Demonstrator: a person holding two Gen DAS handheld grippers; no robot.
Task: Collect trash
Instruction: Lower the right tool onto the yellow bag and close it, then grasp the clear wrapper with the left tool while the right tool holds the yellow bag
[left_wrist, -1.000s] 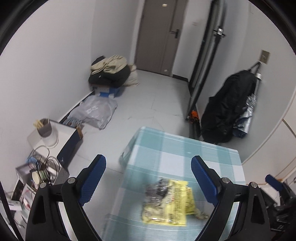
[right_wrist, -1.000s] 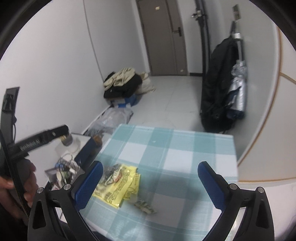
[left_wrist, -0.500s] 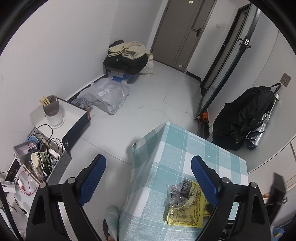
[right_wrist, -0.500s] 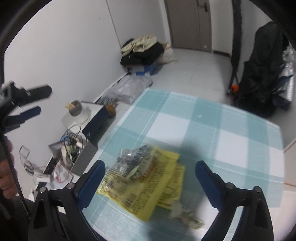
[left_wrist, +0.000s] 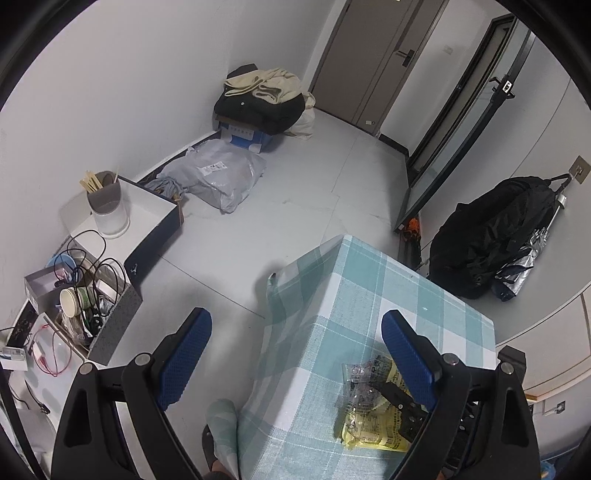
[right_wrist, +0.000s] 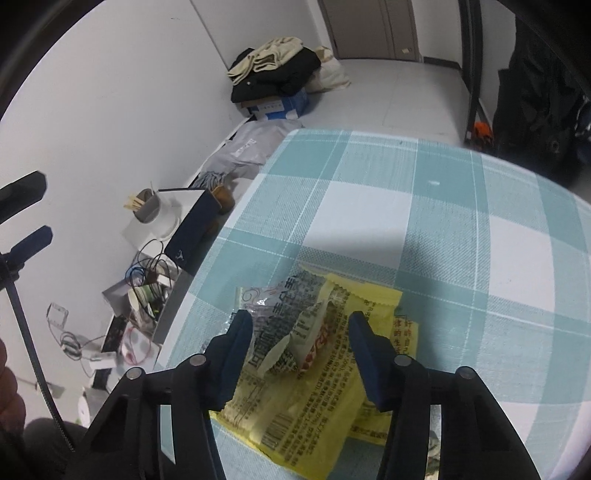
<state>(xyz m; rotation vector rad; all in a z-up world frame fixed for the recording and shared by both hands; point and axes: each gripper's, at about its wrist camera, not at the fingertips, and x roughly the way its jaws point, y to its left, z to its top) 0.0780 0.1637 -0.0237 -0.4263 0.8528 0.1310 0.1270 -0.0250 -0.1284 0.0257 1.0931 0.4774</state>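
A pile of trash lies on the teal checked tablecloth (right_wrist: 424, 206): yellow wrappers (right_wrist: 317, 413) with a crumpled clear printed wrapper (right_wrist: 284, 317) on top. My right gripper (right_wrist: 300, 325) is low over the pile, jaws partly closed, one finger on each side of the crumpled wrapper. In the left wrist view the same pile (left_wrist: 373, 413) lies near the table's near edge with the right gripper's black tip on it. My left gripper (left_wrist: 295, 332) is wide open and empty, held high over the floor left of the table (left_wrist: 369, 295).
On the floor to the left stand a white box with a grey cup (left_wrist: 105, 201), a grey bin of cables and cups (left_wrist: 92, 306), a grey plastic bag (left_wrist: 218, 173) and a clothes pile (left_wrist: 262, 99). A black backpack (left_wrist: 495, 236) hangs at the right wall.
My right gripper has come down onto the wrapper pile and its jaws have narrowed around the crumpled wrapper. My left gripper has drifted left and up, away from the table, still open.
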